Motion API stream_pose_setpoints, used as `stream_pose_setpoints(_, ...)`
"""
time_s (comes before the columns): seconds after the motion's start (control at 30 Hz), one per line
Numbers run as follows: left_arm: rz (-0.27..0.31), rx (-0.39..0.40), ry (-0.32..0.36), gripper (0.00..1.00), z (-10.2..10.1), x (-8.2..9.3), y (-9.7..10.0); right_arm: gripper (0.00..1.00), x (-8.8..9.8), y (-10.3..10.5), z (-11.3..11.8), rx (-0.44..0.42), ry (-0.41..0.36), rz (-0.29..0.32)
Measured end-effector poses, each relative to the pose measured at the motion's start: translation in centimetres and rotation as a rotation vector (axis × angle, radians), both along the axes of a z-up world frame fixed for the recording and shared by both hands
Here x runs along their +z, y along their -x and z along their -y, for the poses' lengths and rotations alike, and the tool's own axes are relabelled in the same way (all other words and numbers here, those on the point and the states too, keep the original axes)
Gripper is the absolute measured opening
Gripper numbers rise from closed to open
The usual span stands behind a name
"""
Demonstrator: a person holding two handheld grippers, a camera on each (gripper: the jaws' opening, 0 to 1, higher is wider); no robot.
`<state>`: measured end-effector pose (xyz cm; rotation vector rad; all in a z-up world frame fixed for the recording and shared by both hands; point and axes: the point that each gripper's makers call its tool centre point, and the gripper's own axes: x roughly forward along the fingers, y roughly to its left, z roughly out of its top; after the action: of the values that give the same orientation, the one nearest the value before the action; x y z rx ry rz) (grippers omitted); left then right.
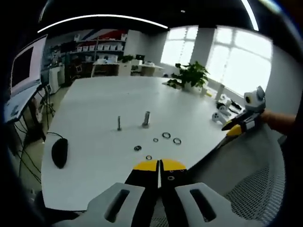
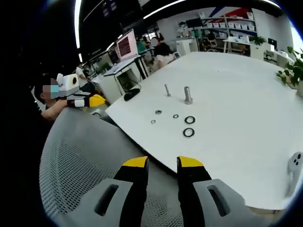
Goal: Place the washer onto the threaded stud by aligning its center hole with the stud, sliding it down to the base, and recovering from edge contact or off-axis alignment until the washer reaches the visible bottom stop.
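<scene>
Two threaded studs stand upright on the white table: a thick one and a thin one. Several washers lie flat in front of them, two large and smaller ones. My left gripper is shut with nothing between its yellow tips, over the table's near edge, short of the washers. My right gripper is open and empty, held off the table above a mesh chair back. Each gripper also appears in the other's view.
A black mouse lies near the table's edge beside the studs. A grey mesh chair back sits between the grippers and the table. Potted plants and small white devices stand along the far side.
</scene>
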<state>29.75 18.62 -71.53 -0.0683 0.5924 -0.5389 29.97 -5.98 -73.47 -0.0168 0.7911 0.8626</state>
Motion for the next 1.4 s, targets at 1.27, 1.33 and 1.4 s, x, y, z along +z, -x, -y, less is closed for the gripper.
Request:
stream_pose_setpoints(1.27, -0.074, 0.053, 0.06, 0.07, -0.9, -0.6, 0.0, 0.26, -0.6, -4.2, -1.6, 0.149, 0.063, -0.007)
stream_pose_setpoints(1.33, -0.074, 0.057, 0.06, 0.07, -0.9, -0.6, 0.0, 0.26, -0.8, -4.5, -1.7, 0.154, 0.066, -0.011)
stream_pose_setpoints(1.4, -0.075, 0.06, 0.059, 0.07, -1.0, -0.6, 0.0, 0.26, -0.9, -4.7, -1.7, 0.158, 0.073, -0.011)
